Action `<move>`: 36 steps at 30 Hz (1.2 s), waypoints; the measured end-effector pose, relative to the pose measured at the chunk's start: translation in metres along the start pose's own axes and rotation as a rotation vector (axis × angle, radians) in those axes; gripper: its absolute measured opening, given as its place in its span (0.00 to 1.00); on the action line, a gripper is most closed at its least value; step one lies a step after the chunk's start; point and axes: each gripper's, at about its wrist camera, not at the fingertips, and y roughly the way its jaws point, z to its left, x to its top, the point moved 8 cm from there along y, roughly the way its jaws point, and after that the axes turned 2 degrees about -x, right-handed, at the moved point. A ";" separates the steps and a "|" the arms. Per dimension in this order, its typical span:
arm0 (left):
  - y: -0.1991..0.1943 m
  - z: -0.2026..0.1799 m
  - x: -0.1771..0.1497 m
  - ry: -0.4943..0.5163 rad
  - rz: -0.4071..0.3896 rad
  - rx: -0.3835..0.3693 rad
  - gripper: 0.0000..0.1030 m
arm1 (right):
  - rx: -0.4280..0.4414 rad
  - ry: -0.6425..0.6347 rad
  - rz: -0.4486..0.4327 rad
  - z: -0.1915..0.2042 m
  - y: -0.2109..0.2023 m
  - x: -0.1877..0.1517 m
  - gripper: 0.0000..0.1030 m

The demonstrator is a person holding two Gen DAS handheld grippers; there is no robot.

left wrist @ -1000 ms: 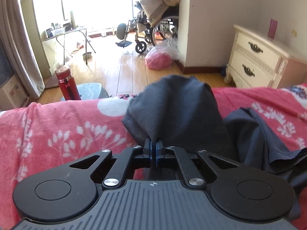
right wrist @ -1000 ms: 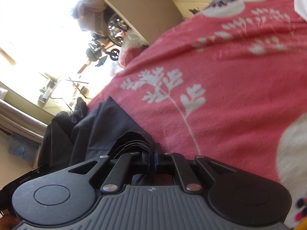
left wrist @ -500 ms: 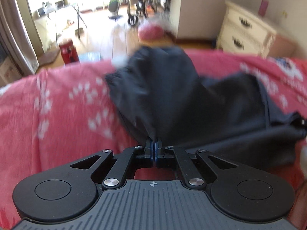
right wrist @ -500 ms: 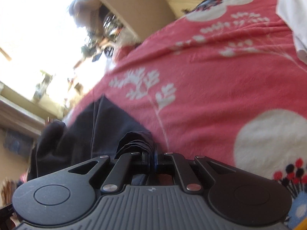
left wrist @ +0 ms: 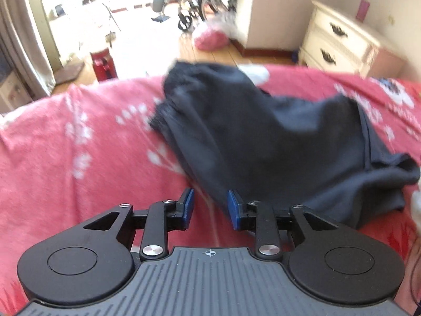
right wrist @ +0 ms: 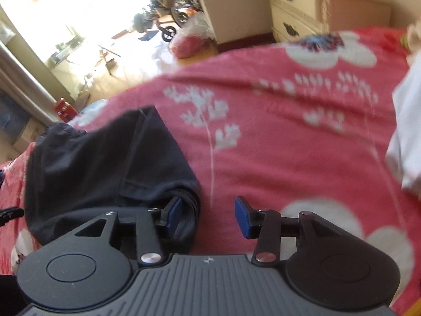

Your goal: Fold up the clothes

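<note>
1. A red blanket (left wrist: 65,158) with white flowers covers the bed.
2. The dark garment (left wrist: 276,144) lies crumpled on the blanket, right of the middle in the left wrist view.
3. The left gripper (left wrist: 210,206) has just been opening; its blue pads are apart, with a near edge of the cloth between them, not pressed.
4. The right gripper (right wrist: 208,214) has also just been opening; the garment (right wrist: 105,163) touches only its left pad.

Sunlit rm, wood floor (left wrist: 210,50), dresser (left wrist: 339,36)
</note>
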 end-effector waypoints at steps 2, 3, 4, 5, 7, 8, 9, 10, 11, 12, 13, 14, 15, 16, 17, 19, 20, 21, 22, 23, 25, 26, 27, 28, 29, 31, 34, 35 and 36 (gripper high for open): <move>-0.002 0.001 0.014 -0.005 -0.040 -0.002 0.31 | 0.049 -0.039 -0.020 0.017 -0.003 0.022 0.48; 0.000 0.000 0.021 -0.006 -0.056 -0.003 0.32 | 0.081 -0.062 -0.031 0.030 -0.001 0.034 0.49; 0.003 -0.004 0.027 -0.003 -0.068 -0.009 0.34 | 0.114 -0.085 -0.043 0.045 0.002 0.045 0.51; 0.008 -0.008 0.033 0.002 -0.076 -0.018 0.34 | 0.154 -0.109 -0.053 0.063 0.008 0.055 0.51; 0.021 -0.016 0.040 0.007 -0.075 -0.025 0.35 | 0.236 -0.154 -0.062 0.099 0.023 0.071 0.55; 0.028 -0.021 0.043 0.005 -0.071 -0.025 0.35 | 0.270 -0.179 -0.057 0.117 0.034 0.075 0.55; 0.036 -0.024 0.045 0.002 -0.064 -0.024 0.35 | 0.285 -0.211 -0.050 0.134 0.048 0.078 0.55; 0.043 -0.027 0.046 0.002 -0.058 -0.022 0.35 | 0.295 -0.244 -0.044 0.150 0.061 0.080 0.55; 0.050 -0.030 0.046 0.004 -0.052 -0.021 0.35 | 0.292 -0.267 -0.035 0.162 0.076 0.081 0.55; 0.055 -0.031 0.045 0.011 -0.044 -0.012 0.35 | 0.286 -0.287 -0.026 0.174 0.091 0.081 0.55; 0.061 -0.032 0.043 0.021 -0.035 0.001 0.35 | 0.280 -0.307 -0.017 0.185 0.106 0.081 0.55; 0.066 -0.033 0.041 0.031 -0.026 0.013 0.35 | 0.281 -0.313 -0.004 0.195 0.119 0.080 0.55; 0.070 -0.033 0.039 0.037 -0.014 0.026 0.35 | 0.286 -0.321 0.005 0.204 0.131 0.079 0.55; 0.073 -0.033 0.036 0.040 0.001 0.039 0.35 | 0.281 -0.334 0.006 0.212 0.143 0.077 0.55; 0.076 -0.032 0.033 0.039 0.015 0.048 0.35 | 0.273 -0.353 0.006 0.217 0.152 0.073 0.55; 0.078 -0.029 0.027 0.034 0.030 0.059 0.35 | 0.258 -0.393 0.008 0.227 0.168 0.065 0.54; 0.079 -0.028 0.025 0.031 0.037 0.066 0.35 | 0.251 -0.412 0.013 0.231 0.176 0.060 0.54; 0.080 -0.026 0.022 0.029 0.041 0.071 0.35 | 0.245 -0.428 0.018 0.233 0.181 0.055 0.52; 0.080 -0.025 0.021 0.026 0.043 0.076 0.35 | 0.241 -0.443 0.012 0.236 0.182 0.052 0.48; 0.081 -0.024 0.019 0.024 0.044 0.079 0.35 | 0.237 -0.457 0.003 0.238 0.183 0.050 0.47; 0.082 -0.023 0.017 0.020 0.045 0.081 0.35 | 0.232 -0.477 -0.017 0.241 0.180 0.047 0.27; 0.082 -0.023 0.017 0.018 0.045 0.081 0.35 | 0.233 -0.479 -0.029 0.242 0.177 0.047 0.23; 0.083 -0.023 0.016 0.017 0.045 0.082 0.35 | 0.233 -0.481 -0.040 0.243 0.173 0.047 0.17; 0.083 -0.023 0.016 0.016 0.045 0.082 0.35 | 0.233 -0.483 -0.051 0.244 0.169 0.047 0.12; 0.084 -0.023 0.016 0.014 0.044 0.083 0.35 | 0.238 -0.477 -0.061 0.244 0.165 0.049 0.11; 0.084 -0.023 0.016 0.012 0.042 0.083 0.35 | 0.249 -0.461 -0.080 0.243 0.158 0.051 0.07; 0.085 -0.024 0.016 0.010 0.038 0.082 0.36 | 0.270 -0.430 -0.105 0.244 0.144 0.056 0.06; 0.085 -0.024 0.016 0.009 0.037 0.080 0.36 | 0.281 -0.417 -0.112 0.244 0.139 0.056 0.06; 0.085 -0.023 0.015 0.007 0.036 0.078 0.36 | 0.296 -0.407 -0.119 0.245 0.135 0.057 0.05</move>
